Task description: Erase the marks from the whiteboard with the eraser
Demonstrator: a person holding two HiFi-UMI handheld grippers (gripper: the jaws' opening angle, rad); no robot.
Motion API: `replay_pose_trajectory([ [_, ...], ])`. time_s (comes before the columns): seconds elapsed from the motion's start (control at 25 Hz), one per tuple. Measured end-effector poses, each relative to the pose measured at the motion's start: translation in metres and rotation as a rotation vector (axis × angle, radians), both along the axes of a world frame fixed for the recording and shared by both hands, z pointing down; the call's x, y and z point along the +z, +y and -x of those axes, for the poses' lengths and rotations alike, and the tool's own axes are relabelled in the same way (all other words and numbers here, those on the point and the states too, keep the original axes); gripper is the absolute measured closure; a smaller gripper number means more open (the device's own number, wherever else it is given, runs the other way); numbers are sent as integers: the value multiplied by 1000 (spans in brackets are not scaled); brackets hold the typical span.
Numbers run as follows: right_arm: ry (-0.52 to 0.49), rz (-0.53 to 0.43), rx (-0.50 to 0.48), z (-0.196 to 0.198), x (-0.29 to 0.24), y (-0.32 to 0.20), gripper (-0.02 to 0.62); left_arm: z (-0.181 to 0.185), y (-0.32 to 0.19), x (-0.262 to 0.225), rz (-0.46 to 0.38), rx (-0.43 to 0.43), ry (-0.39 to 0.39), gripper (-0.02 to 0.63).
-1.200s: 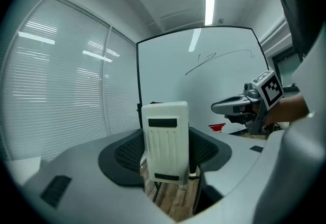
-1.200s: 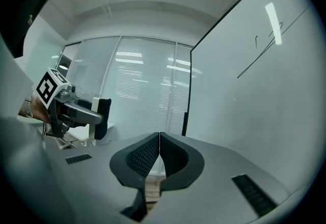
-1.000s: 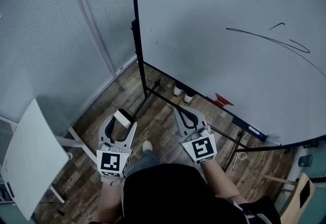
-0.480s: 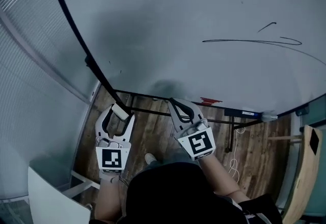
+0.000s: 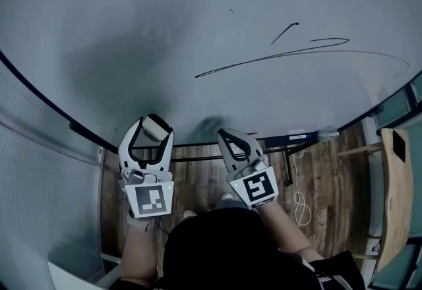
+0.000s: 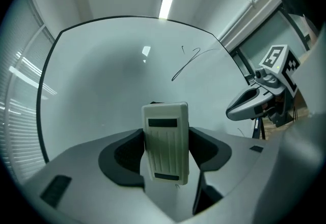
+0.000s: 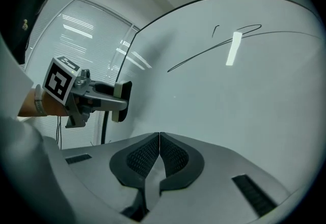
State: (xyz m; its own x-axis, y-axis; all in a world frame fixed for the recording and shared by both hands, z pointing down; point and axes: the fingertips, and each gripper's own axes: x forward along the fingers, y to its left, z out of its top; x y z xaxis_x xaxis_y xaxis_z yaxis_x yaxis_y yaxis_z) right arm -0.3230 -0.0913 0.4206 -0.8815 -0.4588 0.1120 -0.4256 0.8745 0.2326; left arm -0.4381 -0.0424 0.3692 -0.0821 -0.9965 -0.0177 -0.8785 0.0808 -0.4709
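The whiteboard [image 5: 198, 12] fills the upper part of the head view. On it are black marker marks [image 5: 290, 51]: a long thin stroke with a loop and a short tick, also seen as marks [image 6: 186, 62] and marks [image 7: 214, 47] in the gripper views. My left gripper [image 5: 153, 129] is shut on a white eraser [image 6: 164, 141], held near the board's lower edge, well left of and below the marks. My right gripper [image 5: 231, 138] is shut with nothing between its jaws, beside the left one, also low on the board.
The board's black frame [image 5: 53, 117] curves down the left. A tray with markers [image 5: 300, 137] runs along the lower edge at right. Wood floor [image 5: 330, 176] lies below, with a wooden chair [image 5: 395, 183] at far right and window blinds [image 5: 39, 183] at left.
The view has swung up and toward the board, so the marks now sit nearer the centre. Both grippers rose from over the floor to the board's lower edge, the eraser still held.
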Motion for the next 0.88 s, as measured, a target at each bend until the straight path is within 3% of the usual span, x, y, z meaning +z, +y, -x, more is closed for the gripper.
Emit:
replay_pose_trajectory([
  [0.28, 0, -30, 92, -37, -8, -26, 568, -28, -44, -44, -57, 6, -124, 325],
  [0.4, 1, -24, 116, -45, -7, -27, 568, -34, -54, -54, -77, 2, -124, 327],
  [0.56, 9, -20, 150, -54, -5, -22, 568, -34, -61, -47, -107, -65, -94, 328],
  [0.76, 41, 3, 208, -69, 7, -9, 568, -42, -66, -51, -146, -97, -170, 330],
  [0.88, 60, 19, 237, -77, 15, -4, 568, -47, -67, -58, -169, -77, -165, 331],
])
